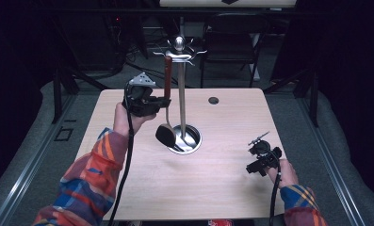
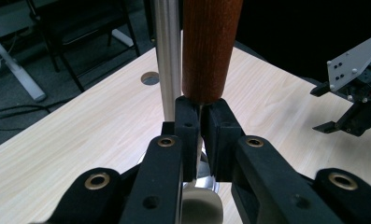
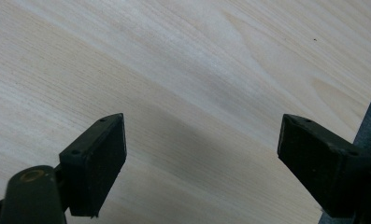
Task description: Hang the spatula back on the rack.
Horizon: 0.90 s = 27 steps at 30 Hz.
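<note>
— Beside the spoon, what crowds you?

— At the middle of the pale wooden desk [image 1: 213, 174] stands a tall steel utensil stand [image 1: 181, 94], its pole just beside the wooden-handled black-bowled spoon [image 1: 167, 80]. The spoon hangs upright from a hook at the top, its bowl low over the round steel base.

— And your jaws?

— Your left gripper [image 1: 162, 101] has its jaws pressed together on the thin metal shank just under the brown handle [image 2: 206, 46], the pole close behind. Your right gripper [image 1: 255, 162] sits well apart near the desk's right edge, jaws spread wide with bare wood between them.

— Room to move?

— Open desk lies in front of the base and to its right; a small round hole [image 1: 213, 100] sits near the far edge.
</note>
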### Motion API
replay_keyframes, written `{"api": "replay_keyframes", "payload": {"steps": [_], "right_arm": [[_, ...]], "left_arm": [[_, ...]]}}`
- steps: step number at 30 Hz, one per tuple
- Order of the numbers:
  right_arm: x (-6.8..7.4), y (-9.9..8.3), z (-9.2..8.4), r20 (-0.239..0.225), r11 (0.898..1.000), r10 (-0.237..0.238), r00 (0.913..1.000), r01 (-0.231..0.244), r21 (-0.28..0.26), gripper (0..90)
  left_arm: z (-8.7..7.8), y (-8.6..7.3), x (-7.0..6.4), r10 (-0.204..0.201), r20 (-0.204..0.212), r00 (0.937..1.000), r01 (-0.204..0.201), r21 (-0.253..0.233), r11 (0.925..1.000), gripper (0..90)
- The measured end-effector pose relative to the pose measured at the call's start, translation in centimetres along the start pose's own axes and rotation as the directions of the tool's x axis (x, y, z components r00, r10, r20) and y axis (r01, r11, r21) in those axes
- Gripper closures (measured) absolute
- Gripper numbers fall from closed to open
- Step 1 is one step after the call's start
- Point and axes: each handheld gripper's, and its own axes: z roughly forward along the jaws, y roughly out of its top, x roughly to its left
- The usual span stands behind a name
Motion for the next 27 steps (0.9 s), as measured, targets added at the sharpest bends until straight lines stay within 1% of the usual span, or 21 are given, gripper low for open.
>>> {"api": "replay_keyframes", "payload": {"steps": [4,5,7,8,11,16,20,23,27], "right_arm": [[0.0,0.0,0.0,0.004,1.000,0.007,1.0000,-0.007,-0.008,15.1],[0.0,0.0,0.0,0.008,1.000,0.004,1.0000,-0.004,-0.002,15.1],[0.0,0.0,0.0,0.005,1.000,0.014,0.9999,-0.014,-0.011,15.2],[-0.1,0.0,0.0,0.014,1.000,0.011,0.9998,-0.011,-0.009,15.1],[-0.1,0.0,0.0,0.013,1.000,0.011,0.9999,-0.011,-0.008,15.1],[-0.1,0.0,0.0,0.014,1.000,0.012,0.9998,-0.012,-0.009,15.1],[-0.1,0.0,-0.1,0.020,1.000,0.014,0.9997,-0.014,-0.007,15.1],[-0.1,0.0,-0.2,0.021,1.000,0.016,0.9997,-0.016,-0.011,15.1],[-0.2,-0.1,-0.1,0.020,1.000,0.016,0.9997,-0.016,-0.014,15.1]], "left_arm": [[0.2,0.0,0.1,-0.002,0.004,1.0000,0.002,0.003,1.0000,84.6],[0.2,0.0,0.1,-0.004,0.005,1.0000,0.004,0.002,1.0000,84.6],[0.3,0.0,0.1,-0.007,0.000,1.0000,0.007,-0.002,1.0000,84.6],[0.4,0.0,0.2,-0.007,0.000,1.0000,0.007,-0.001,1.0000,84.6],[0.7,0.1,0.2,-0.007,-0.003,1.0000,0.007,-0.003,1.0000,84.5],[1.2,0.4,0.4,-0.005,0.018,0.9998,0.005,-0.003,1.0000,84.4],[1.7,0.6,0.2,0.005,-0.002,1.0000,-0.005,-0.003,1.0000,84.3],[1.8,0.6,0.2,0.008,-0.015,0.9999,-0.008,-0.014,0.9999,84.1],[2.0,0.5,0.4,0.014,-0.008,0.9999,-0.014,-0.022,0.9997,83.8]]}}
